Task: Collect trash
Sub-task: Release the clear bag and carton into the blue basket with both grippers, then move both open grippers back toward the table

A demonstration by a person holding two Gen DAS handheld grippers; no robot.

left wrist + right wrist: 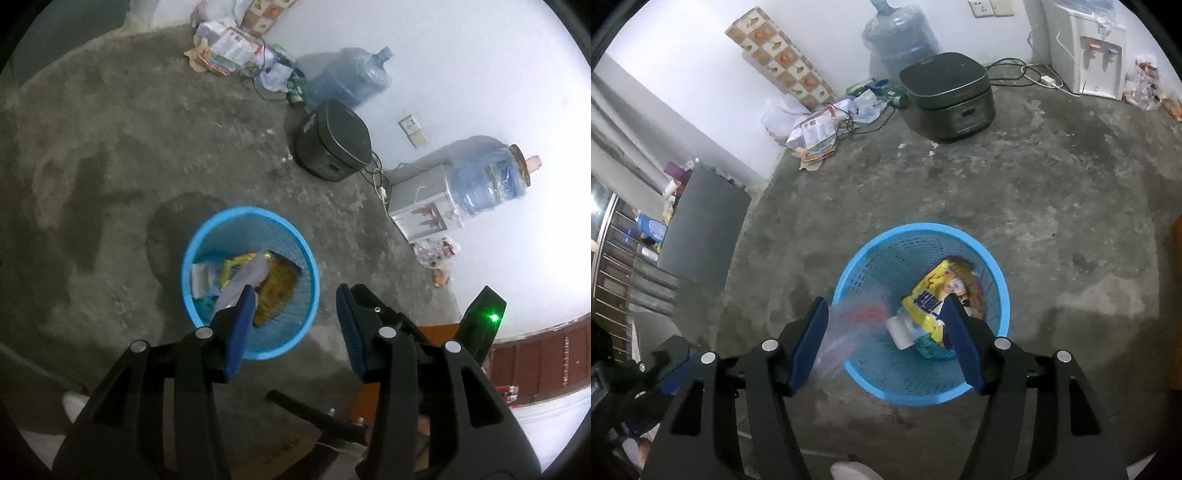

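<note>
Left gripper (295, 310), black frame with blue pads: jaws parted, nothing pressed between them; poised above the near rim of a round sky-blue plastic mesh wastebasket (312, 280).

Right gripper (884, 321), same build: jaws spread wide over the same wastebasket (1003, 291). A blurred translucent wrapper with red markings (857, 317) lies in the gap beside the left-hand pad, at the basket's rim; the blur leaves it unclear whether the pad touches it.

Wastebasket contents: yellow snack bag with blue printed characters (932, 291), too blurred to read; white cylindrical item (899, 328); a teal scrap at the bottom (932, 350); in the left view also a pale grey wrapper (245, 278) and a yellow-and-brown packet (279, 288).

Floor: bare grey concrete (1052, 192), stained.

Along the white wall:
- dark grey square rice cooker with closed lid (947, 96), cord trailing;
- blue water-cooler jug wrapped in clear plastic (899, 35), standing behind the cooker;
- white water dispenser with red and blue taps (1087, 51), carrying a second wrapped blue jug (484, 177);
- heap of printed paper packaging and plastic bags (820, 125), print unreadable;
- tall panel patterned with fruit tiles (779, 53);
- clear bag of mixed snack packets (1145, 81) beside the dispenser.
</note>
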